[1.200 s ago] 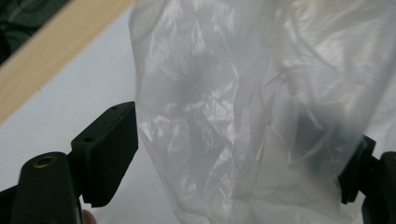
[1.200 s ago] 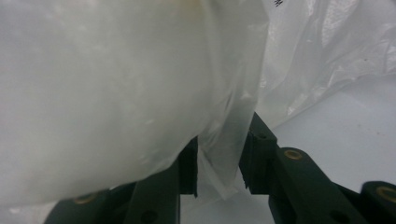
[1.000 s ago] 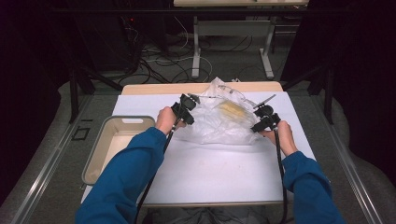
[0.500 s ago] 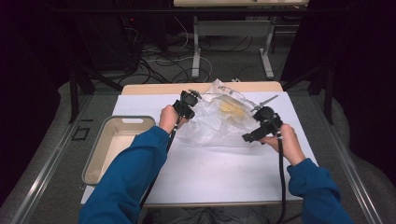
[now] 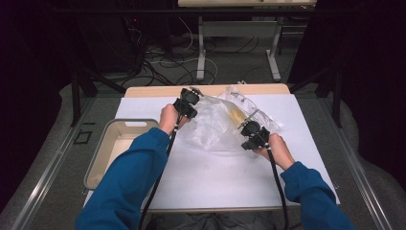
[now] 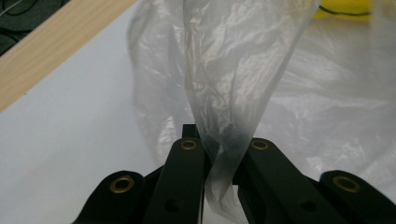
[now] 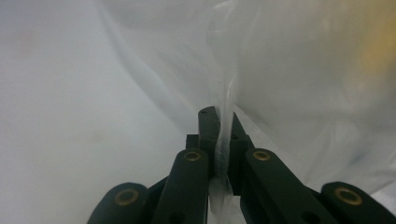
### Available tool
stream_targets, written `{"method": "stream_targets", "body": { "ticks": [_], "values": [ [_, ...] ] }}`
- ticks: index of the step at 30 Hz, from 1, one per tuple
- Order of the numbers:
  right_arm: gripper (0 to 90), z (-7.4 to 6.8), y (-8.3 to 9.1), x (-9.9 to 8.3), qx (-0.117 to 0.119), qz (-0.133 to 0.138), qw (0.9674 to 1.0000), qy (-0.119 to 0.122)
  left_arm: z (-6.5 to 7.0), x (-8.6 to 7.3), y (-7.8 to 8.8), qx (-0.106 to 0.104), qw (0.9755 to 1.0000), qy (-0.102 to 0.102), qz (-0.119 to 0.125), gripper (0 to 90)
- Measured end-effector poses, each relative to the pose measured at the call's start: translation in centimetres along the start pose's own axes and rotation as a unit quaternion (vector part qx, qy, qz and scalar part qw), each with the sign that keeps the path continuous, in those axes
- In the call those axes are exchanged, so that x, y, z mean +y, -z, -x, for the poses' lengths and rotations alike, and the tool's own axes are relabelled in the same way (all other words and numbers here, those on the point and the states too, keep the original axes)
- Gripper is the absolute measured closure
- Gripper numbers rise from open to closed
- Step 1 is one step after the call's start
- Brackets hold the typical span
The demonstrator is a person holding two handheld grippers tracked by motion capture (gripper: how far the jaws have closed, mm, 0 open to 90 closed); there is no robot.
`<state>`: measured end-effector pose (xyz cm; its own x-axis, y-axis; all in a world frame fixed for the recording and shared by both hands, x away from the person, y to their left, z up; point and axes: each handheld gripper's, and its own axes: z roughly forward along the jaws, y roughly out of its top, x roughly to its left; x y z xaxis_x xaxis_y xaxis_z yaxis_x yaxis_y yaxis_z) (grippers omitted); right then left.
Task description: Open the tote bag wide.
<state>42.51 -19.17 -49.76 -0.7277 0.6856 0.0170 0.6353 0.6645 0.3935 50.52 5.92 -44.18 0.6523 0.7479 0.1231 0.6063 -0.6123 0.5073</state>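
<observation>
Beige bin [image 5: 109,148] left of plastic bag [image 5: 215,124]; perhaps yellow item [image 5: 236,115] inside.

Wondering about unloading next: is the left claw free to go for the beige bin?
Probably not yet: the left claw is shut on the plastic bag. The beige bin lies unobstructed beside that forearm.

A lab: dark curtains [image 5: 368,57], floor cables [image 5: 167,62], white-covered table [image 5: 215,177].
</observation>
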Motion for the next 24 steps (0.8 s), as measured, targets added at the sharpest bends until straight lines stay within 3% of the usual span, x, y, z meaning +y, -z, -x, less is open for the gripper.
{"method": "stream_targets", "body": {
  "ticks": [2,3,4,5,7,9,10,11,13,14,16,17,18,19,22,23,24],
  "values": [
    [90.0,-0.4,2.1,-0.4,0.04,0.031,0.9984,0.026,-0.3,0.4,1.9,0.0,1.0,-0.002,0.009,89.9],
    [90.0,-0.8,3.5,-0.6,0.065,0.042,0.9969,0.013,-0.5,0.7,3.0,0.0,0.9999,-0.003,0.015,89.9],
    [90.0,-0.9,4.8,-0.9,0.08,0.068,0.9942,0.023,-0.7,1.1,4.1,-0.001,0.9997,-0.003,0.022,89.8],
    [90.0,-0.9,6.3,-1.1,0.095,0.079,0.9923,0.016,-0.9,1.5,5.1,-0.001,0.9997,-0.003,0.024,89.8],
    [90.0,-0.1,8.7,-1.6,0.131,0.129,0.9829,0.008,-1.4,2.4,6.9,0.004,0.9991,-0.002,0.042,89.6],
    [90.0,1.3,10.1,-2.2,0.142,0.145,0.9791,-0.013,-1.7,3.4,7.5,0.006,0.9989,-0.001,0.046,88.5],
    [90.0,2.3,10.1,-2.5,0.132,0.144,0.9803,-0.03,-1.7,3.7,7.2,0.013,0.999,-0.006,0.043,87.1],
    [88.2,2.8,9.9,-2.7,0.112,0.134,0.9838,-0.039,-1.6,4.0,6.6,0.022,0.9992,-0.01,0.031,86.2],
    [84.1,4.1,8.5,-3.2,0.128,0.103,0.9834,-0.076,-1.3,4.4,4.8,0.026,0.9994,-0.014,0.016,84.7],
    [83.5,4.8,7.6,-3.5,0.101,0.096,0.9863,-0.089,-1.0,4.4,3.8,0.028,0.9994,-0.016,0.008,84.6],
    [77.1,5.9,5.7,-4.1,0.062,0.05,0.9895,-0.121,-0.5,4.3,2.1,0.022,0.9997,-0.008,0.001,84.6],
    [72.8,6.5,4.7,-4.4,0.031,0.031,0.9915,-0.123,-0.3,4.1,1.5,0.018,0.9998,-0.008,-0.001,84.9],
    [65.6,6.9,3.9,-4.8,0.001,0.016,0.9941,-0.107,-0.1,3.9,1.1,0.015,0.9999,-0.007,-0.001,84.9],
    [56.3,7.1,3.5,-5.0,-0.007,-0.006,0.9947,-0.103,0.0,3.7,0.8,0.013,0.9999,-0.006,-0.001,84.9],
    [37.4,6.4,4.1,-5.1,-0.006,0.015,0.9955,-0.093,0.2,3.3,0.5,0.002,1.0,-0.001,-0.001,85.6],
    [33.0,5.8,4.5,-4.8,-0.016,0.027,0.9951,-0.094,0.2,3.2,0.5,0.001,1.0,-0.001,-0.001,86.0],
    [27.6,5.3,5.3,-4.5,-0.017,0.022,0.9963,-0.081,0.3,3.2,0.6,0.0,1.0,-0.002,-0.001,86.2]
  ]
}}
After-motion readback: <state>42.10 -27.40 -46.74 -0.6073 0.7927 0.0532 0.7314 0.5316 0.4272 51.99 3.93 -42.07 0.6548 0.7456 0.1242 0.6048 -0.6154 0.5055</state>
